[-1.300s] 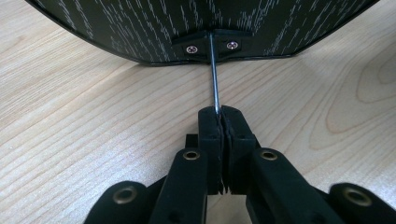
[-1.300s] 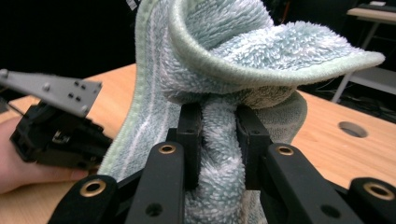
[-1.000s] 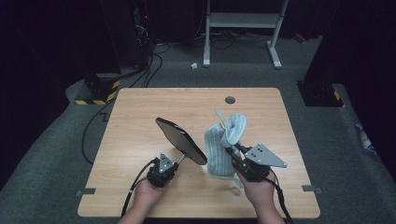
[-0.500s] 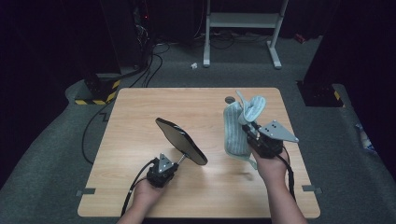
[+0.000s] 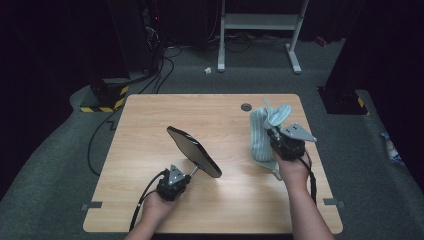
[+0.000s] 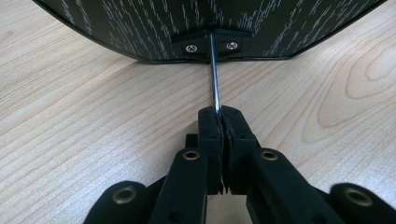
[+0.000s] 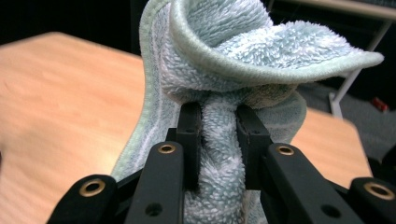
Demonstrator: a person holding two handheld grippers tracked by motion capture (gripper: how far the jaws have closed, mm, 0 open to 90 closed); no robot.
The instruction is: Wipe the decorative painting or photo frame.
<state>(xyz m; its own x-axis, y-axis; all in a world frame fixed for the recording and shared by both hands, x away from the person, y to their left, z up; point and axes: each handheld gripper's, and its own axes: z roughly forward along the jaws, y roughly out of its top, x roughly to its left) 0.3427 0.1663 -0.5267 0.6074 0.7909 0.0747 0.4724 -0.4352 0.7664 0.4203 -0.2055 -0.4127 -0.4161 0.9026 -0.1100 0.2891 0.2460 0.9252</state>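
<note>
Mirror (image 5: 194, 151) held above the middle of the wooden table (image 5: 150, 125), its dark oval face tilted; the thin metal stem (image 6: 214, 74) is pinched between the pressed-together jaws of the left gripper (image 5: 172, 182) (stem enters a small screwed bracket on the mirror's back). Right gripper (image 5: 285, 142), over the table's right part, has its jaws clamped on a bunched fold of a pale green towel (image 7: 233, 42), which hangs down beside it, well apart from the mirror.
</note>
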